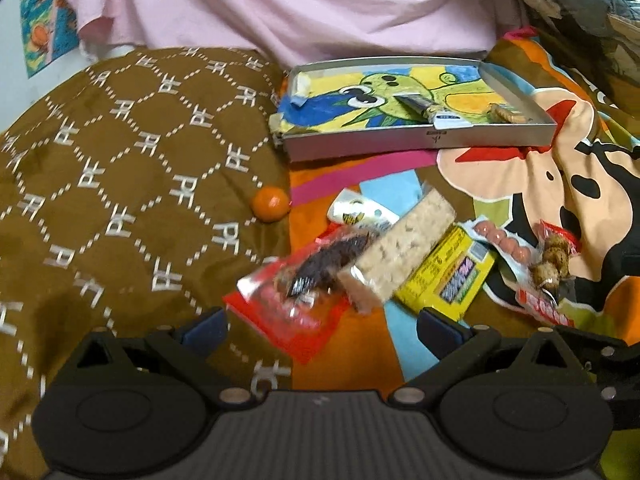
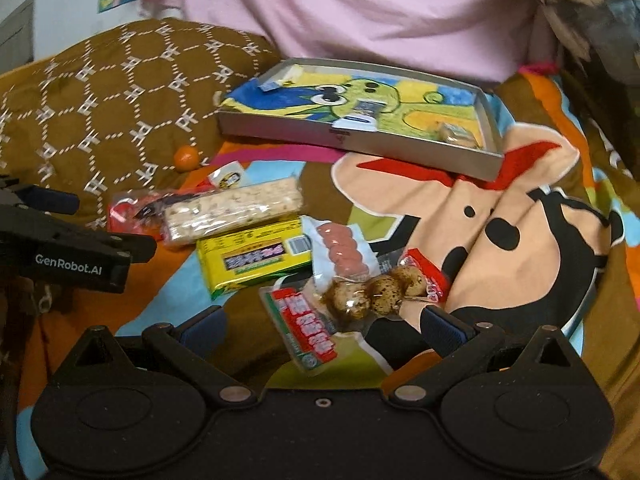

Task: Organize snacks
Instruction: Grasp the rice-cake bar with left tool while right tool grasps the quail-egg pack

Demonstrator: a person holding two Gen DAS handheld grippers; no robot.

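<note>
Brown patterned cushion (image 1: 120, 160) far left, small orange (image 1: 270, 204) resting against its edge. Left gripper (image 1: 320, 326) has its jaws spread wide with nothing between them, hovering just over the red packet (image 1: 292, 296). A white sachet (image 1: 360, 212) lies behind the pile. Rice bar (image 1: 400, 248) lies partly across the red packet and the yellow box (image 1: 444, 276). Next right: sausage pack (image 1: 504, 244), then the egg pack (image 1: 550, 264). All loose on the cartoon blanket (image 1: 560, 184). Metal tray (image 1: 400, 142) sits behind the pile, holding a small sachet (image 1: 448, 119) and a biscuit pack (image 1: 502, 113) at its right end. Right gripper (image 2: 322, 330) also has jaws wide apart, holding nothing, with the egg pack (image 2: 372, 290) just ahead between the fingers.
</note>
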